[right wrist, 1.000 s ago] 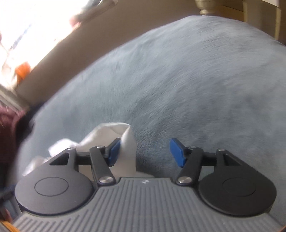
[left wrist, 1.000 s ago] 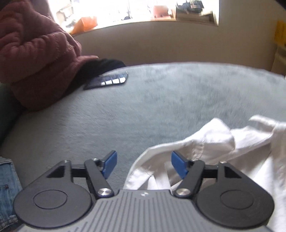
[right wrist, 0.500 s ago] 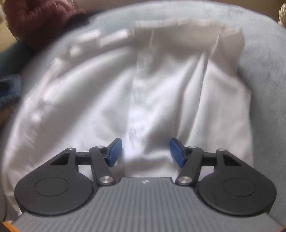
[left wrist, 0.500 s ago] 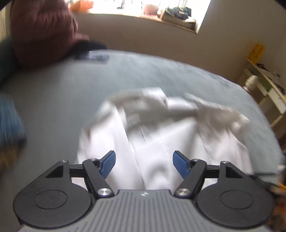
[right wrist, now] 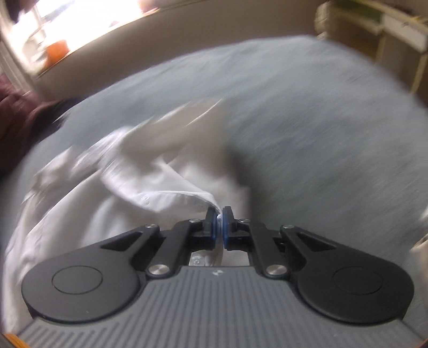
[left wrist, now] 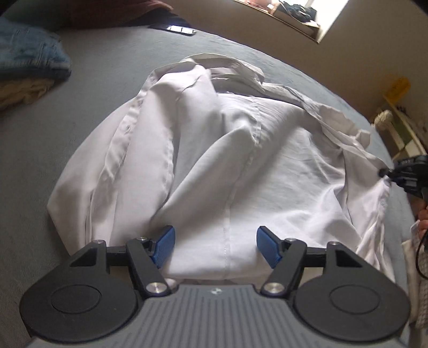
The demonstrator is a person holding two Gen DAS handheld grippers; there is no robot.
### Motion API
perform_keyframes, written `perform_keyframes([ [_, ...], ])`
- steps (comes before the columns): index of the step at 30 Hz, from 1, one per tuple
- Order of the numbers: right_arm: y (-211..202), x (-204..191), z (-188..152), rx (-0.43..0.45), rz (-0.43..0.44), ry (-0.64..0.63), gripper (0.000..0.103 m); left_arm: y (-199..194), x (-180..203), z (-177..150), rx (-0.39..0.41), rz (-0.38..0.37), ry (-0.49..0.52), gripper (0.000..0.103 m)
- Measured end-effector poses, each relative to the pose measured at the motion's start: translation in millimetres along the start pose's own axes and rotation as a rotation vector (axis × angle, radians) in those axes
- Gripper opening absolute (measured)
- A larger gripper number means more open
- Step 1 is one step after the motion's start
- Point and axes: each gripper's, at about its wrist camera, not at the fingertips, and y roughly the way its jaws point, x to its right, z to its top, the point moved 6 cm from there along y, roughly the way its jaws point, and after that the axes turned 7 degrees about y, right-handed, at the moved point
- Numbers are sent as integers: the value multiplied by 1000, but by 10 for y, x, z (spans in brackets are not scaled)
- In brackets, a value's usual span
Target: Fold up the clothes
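A white shirt [left wrist: 230, 150] lies rumpled across the middle of a grey blanket [left wrist: 88, 88], collar end away from the left camera, hem end nearest it. The left gripper [left wrist: 215, 247] hangs just above the near hem with its blue fingertips [left wrist: 163, 245] spread wide apart, nothing between them, a stitched seam of the shirt running up through the gap. Over on the right edge of that view, the right gripper [left wrist: 385, 174] is pinching the shirt's far side edge, and the cloth there is drawn up into a taut ridge toward it; part of a hand [left wrist: 422, 224] shows just below. In the right wrist view, heavily blurred, the right gripper [right wrist: 219, 227] has its jaws pressed together with a thin fold of white fabric caught between the pads [right wrist: 212, 227], and the shirt [right wrist: 112, 198] trails off to the left over the blanket [right wrist: 321, 128]. Back in the left view, folded blue denim [left wrist: 29, 53] sits on a cream cloth [left wrist: 24, 91] at the far left, well apart from the shirt, and a phone [left wrist: 182, 30] lies near the blanket's far edge under a bright window sill [left wrist: 291, 20].
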Motion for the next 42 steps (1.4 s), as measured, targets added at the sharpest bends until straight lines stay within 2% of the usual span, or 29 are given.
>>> perform_keyframes([
  [3, 24, 313, 349, 69, -106, 28, 3, -45, -52, -11, 28, -19, -41, 69],
  [7, 303, 564, 428, 26, -225, 50, 3, -141, -121, 17, 68, -74, -91, 69],
  [11, 576, 811, 498, -19, -343, 71, 9, -179, -194, 49, 80, -79, -107, 70],
  [14, 775, 993, 551, -53, -432, 87, 36, -182, -251, 72, 82, -66, -110, 70],
  [16, 906, 1113, 586, -76, -491, 98, 65, -199, -275, 85, 81, -60, -104, 70],
  [18, 921, 1162, 580, -79, -520, 85, 79, -236, -286, 104, 83, -65, -95, 70],
  [19, 864, 1146, 554, -70, -517, 65, 84, -261, -285, 112, 85, -67, -88, 70],
  [23, 635, 1081, 448, -32, -506, -16, 84, -412, -279, 141, 103, -72, -62, 73],
  [28, -27, 797, 363, 60, -335, -5, 86, -707, -373, 200, 139, -77, -52, 73],
  [31, -383, 546, 257, 107, -236, -20, 93, -900, -508, 242, 160, -58, -54, 73],
  [34, -711, 284, 140, 144, -130, -33, 94, -1060, -679, 266, 159, -21, -49, 73],
  [38, -1030, -150, -240, 77, 58, -11, 94, -1184, -820, 233, 98, 25, 14, 73],
  [42, -1267, -616, -817, -33, 233, -12, 94, -1159, -800, 72, -6, 2, 82, 77],
])
